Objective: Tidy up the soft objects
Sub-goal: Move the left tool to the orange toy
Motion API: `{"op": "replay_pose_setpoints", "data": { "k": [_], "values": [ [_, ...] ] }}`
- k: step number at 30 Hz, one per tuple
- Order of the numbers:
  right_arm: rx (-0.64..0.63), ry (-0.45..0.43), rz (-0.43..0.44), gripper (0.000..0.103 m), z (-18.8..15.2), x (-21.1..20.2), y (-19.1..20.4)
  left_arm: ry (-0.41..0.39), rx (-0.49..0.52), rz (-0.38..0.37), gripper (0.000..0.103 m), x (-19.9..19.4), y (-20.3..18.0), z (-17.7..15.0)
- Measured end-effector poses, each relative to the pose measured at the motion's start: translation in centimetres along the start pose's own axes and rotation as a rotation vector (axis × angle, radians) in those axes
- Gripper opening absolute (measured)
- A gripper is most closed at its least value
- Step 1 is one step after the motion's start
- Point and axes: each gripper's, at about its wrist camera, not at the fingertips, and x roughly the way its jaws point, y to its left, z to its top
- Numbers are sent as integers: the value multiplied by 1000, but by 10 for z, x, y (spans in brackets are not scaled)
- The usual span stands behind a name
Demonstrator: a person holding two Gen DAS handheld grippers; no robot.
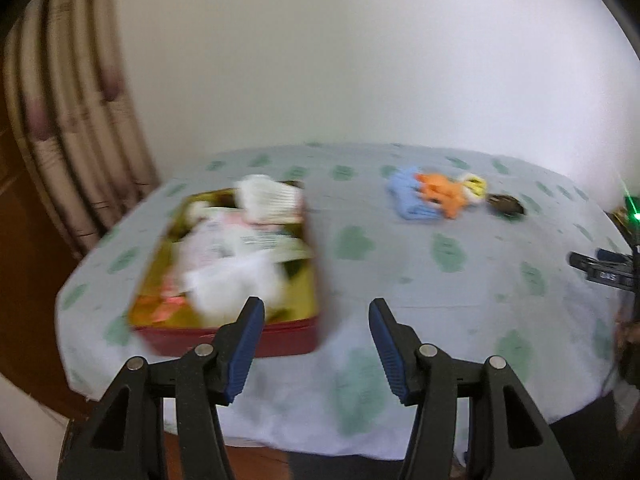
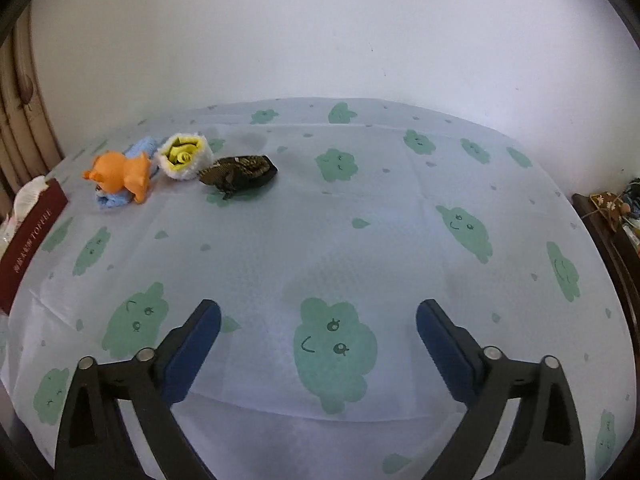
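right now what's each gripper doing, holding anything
Left gripper: open, holding nothing, near the red tin.
Right gripper: open, holding nothing, above the tablecloth.

A: My left wrist feed is smeared with motion blur. The red tin [image 1: 224, 336] and the soft pile [image 1: 436, 194] at 1 o'clock have lost their edges; only the left gripper [image 1: 316, 322] reads sharp.

B: And the right?

A: Crisp. I can read the faces printed on the tablecloth [image 2: 360, 232]. Light is soft and even, the wall bright, almost washed out toward 2 o'clock. Faint shadows under the dark toy [image 2: 240, 174]. Both views bow hard at the rim, with black vignette in the corners.
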Motion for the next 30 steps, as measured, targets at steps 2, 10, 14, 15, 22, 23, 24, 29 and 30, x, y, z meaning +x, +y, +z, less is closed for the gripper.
{"op": "replay_pose_setpoints", "data": {
  "k": [2,10,14,15,22,23,24,29,30],
  "values": [
    [12,-1,12,100,4,4,0,-1,45,-46,56,9,-18,11],
    [16,16,70,101,-1,0,1,-6,329,-218,56,46,-80,75],
    [16,15,94,101,-1,0,1,-46,524,-187,56,69,-116,101],
    [20,11,101,101,-1,-1,0,-52,565,-181,56,73,-124,104],
    [31,6,138,101,0,-1,-2,-34,825,-221,56,107,-174,125],
    [31,5,141,101,0,-1,-2,-28,867,-227,56,112,-180,127],
    [32,4,146,101,0,-1,-3,-16,928,-236,56,119,-188,129],
    [36,-1,164,101,0,-1,-4,136,1101,-275,56,151,-205,135],
    [37,-2,167,101,0,-1,-4,148,1122,-252,56,158,-206,137]
  ]
}}
